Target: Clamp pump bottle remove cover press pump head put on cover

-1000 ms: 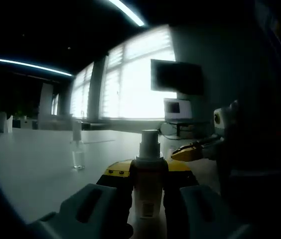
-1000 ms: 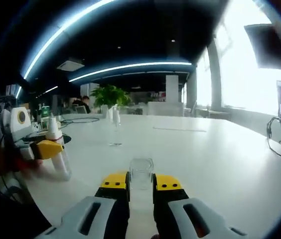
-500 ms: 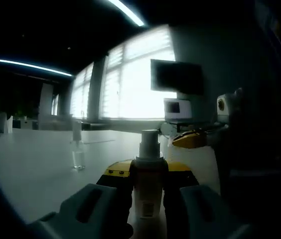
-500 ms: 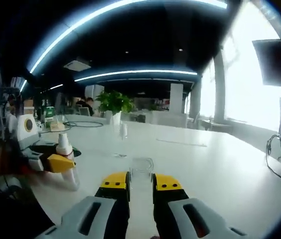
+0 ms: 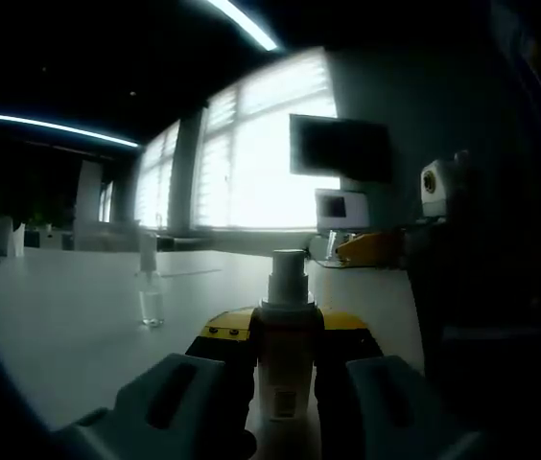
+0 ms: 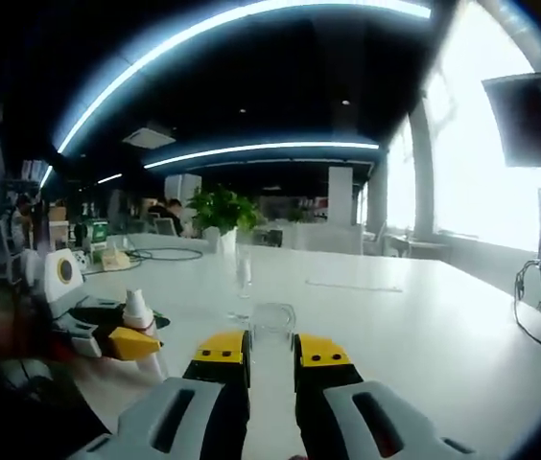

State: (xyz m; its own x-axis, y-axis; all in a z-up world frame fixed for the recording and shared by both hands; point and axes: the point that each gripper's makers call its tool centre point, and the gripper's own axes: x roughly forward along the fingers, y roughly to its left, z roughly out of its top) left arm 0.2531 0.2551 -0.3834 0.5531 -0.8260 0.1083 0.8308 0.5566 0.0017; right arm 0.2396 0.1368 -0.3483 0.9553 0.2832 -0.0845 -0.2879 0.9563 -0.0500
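Left gripper clamped on upright pump bottle, standing on white table. Right gripper pinches clear cover, apparently lifted off table. Beyond: small spray bottle, wall monitor.

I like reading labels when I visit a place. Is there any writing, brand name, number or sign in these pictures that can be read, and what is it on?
None can be read.
Pump bottle in the left gripper: a pale label low on its front, print too small and dark.
Laptop screen: lit, contents blurred.
Wall screen: dark.
Clear cover in the right gripper: no print visible.
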